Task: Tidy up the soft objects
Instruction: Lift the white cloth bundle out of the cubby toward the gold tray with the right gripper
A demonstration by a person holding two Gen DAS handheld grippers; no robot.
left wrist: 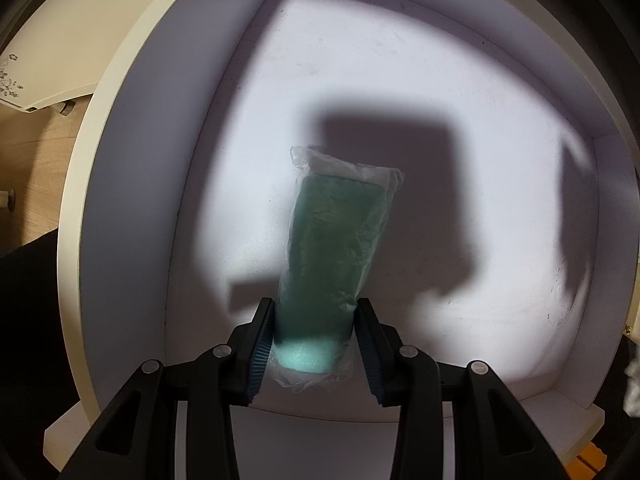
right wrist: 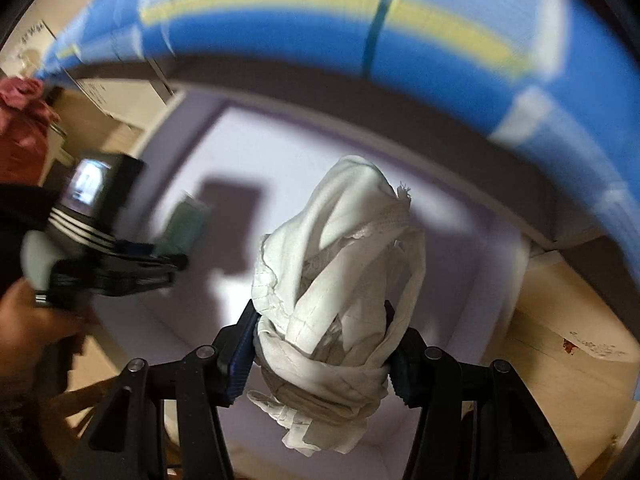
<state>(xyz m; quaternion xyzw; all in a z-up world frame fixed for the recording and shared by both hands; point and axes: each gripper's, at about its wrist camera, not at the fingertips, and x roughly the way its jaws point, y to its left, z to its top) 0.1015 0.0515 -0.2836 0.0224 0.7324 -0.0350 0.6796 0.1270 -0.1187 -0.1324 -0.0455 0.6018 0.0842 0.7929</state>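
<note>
A rolled green cloth in a clear plastic bag (left wrist: 336, 232) hangs end-down over the floor of a white box (left wrist: 440, 80). My left gripper (left wrist: 316, 304) is shut on the bag's near end and points straight down into the box. A knotted white cloth bundle (right wrist: 340, 280) sits between the pads of my right gripper (right wrist: 319, 308), which is shut on it above the same white box (right wrist: 240, 152). In the blurred right wrist view, the left gripper (right wrist: 172, 260) shows at the left with the green roll (right wrist: 186, 228) below it.
The box has high white walls (left wrist: 132, 200) all round. A blue and yellow striped surface (right wrist: 440, 72) runs behind it. A red cloth heap (right wrist: 20, 140) lies far left. A person's hand (right wrist: 32, 328) holds the left gripper. Wooden floor (left wrist: 28, 168) lies outside the box.
</note>
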